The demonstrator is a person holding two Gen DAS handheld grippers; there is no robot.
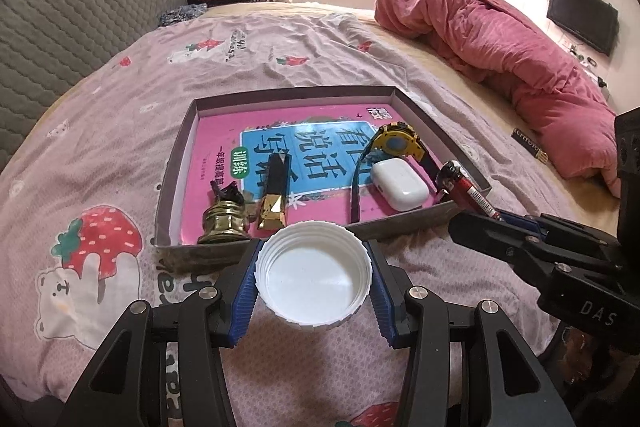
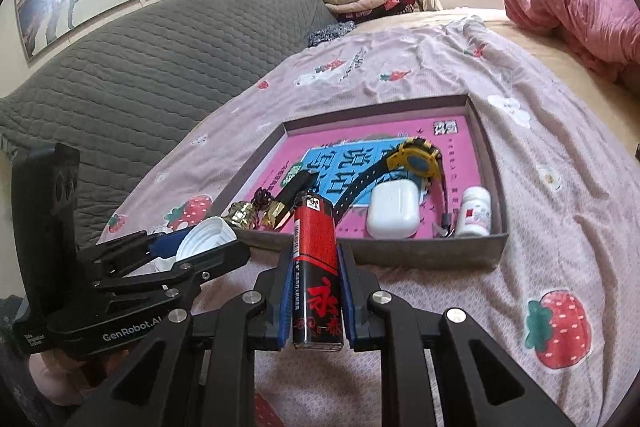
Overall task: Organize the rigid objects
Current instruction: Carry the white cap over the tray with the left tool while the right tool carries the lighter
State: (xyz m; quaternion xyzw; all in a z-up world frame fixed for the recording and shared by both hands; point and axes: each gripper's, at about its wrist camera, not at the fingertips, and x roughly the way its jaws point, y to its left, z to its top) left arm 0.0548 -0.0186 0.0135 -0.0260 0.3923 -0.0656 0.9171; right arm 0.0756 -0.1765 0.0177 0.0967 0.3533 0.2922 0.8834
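Note:
My left gripper (image 1: pixel 314 259) is shut on a white screw cap (image 1: pixel 314 277), hollow side towards the camera, just in front of the shallow grey box (image 1: pixel 304 95). My right gripper (image 2: pixel 314 259) is shut on a red and black lighter (image 2: pixel 316 267), held upright before the box's near wall (image 2: pixel 420 251). Inside the box lie a pink book (image 1: pixel 224 143), a yellow watch (image 1: pixel 398 143), a white earbud case (image 1: pixel 400 185), a gold and black lipstick (image 1: pixel 274 195), a brass ornament (image 1: pixel 224 223) and a small white bottle (image 2: pixel 476 211). In the left wrist view the right gripper (image 1: pixel 486 215) and its lighter (image 1: pixel 464 185) enter from the right.
The box rests on a pink strawberry-print sheet (image 1: pixel 120 131) spread over a bed. A rumpled pink quilt (image 1: pixel 500 43) lies at the far right, a grey quilted headboard (image 2: pixel 140 75) on the left. A small dark object (image 1: pixel 528 145) sits on the sheet right of the box.

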